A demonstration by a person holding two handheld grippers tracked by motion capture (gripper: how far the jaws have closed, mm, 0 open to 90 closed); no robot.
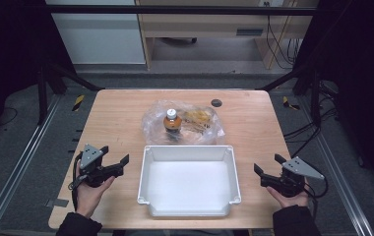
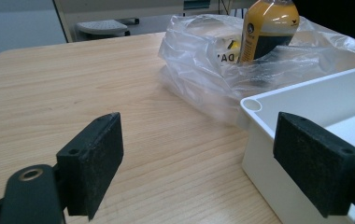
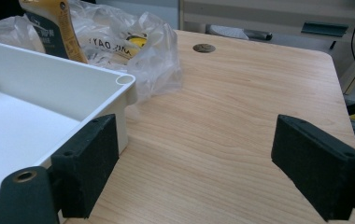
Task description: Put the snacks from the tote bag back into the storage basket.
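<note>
The crinkly clear plastic bag (image 1: 185, 123) holding an upright orange bottle (image 1: 172, 121) sits toward the desk's (image 1: 116, 118) far edge behind the white plastic tray (image 1: 189, 211), likely light and slippery, best pinched at its loose film, while left gripper (image 1: 110, 163) and right gripper (image 1: 269, 168) wait spread, empty.

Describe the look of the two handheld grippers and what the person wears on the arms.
Both the left gripper and right gripper are black, each with two flat rectangular jaws faced in dark foam-like pads, screw holes showing. A grey three-cornered plate tops each, and a black cable trails behind. The person's sleeves are dark.
</note>
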